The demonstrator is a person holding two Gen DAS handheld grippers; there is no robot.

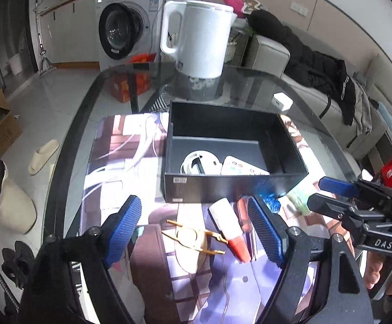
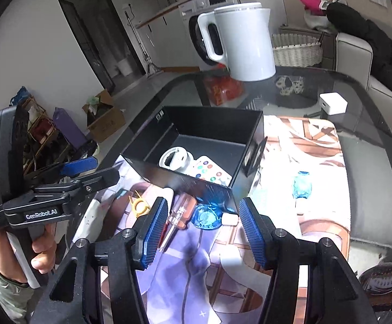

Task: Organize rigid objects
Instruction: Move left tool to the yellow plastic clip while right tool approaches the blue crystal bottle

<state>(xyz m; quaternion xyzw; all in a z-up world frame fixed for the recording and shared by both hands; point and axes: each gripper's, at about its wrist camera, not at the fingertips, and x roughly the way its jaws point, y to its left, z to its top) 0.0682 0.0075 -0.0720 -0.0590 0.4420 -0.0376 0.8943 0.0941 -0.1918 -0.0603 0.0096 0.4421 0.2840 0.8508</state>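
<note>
An open black box (image 1: 185, 186) (image 2: 185, 181) stands on the printed mat and holds a white round device (image 1: 198, 162) (image 2: 174, 159) and a white palette-like remote (image 1: 242, 168) (image 2: 209, 174). My left gripper (image 1: 194, 229) hangs open over a gold forked tool (image 1: 196, 236) and a white tube with a red cap (image 1: 229, 226); its pads touch neither. My right gripper (image 2: 204, 232) is open above a blue translucent piece (image 2: 206, 216), a small white block (image 2: 229, 219) and a clear tube (image 2: 178, 214). Each gripper shows in the other's view: the right gripper (image 1: 320, 194), the left gripper (image 2: 104, 168).
A white kettle (image 1: 198, 37) (image 2: 244, 40) stands at the far end of the glass table (image 1: 250, 86). A white charger cube (image 1: 282, 102) (image 2: 332, 104) lies to the right of the box. A second blue piece (image 2: 301, 185) lies on the mat (image 2: 317, 145). A sofa (image 1: 271, 51) is beyond.
</note>
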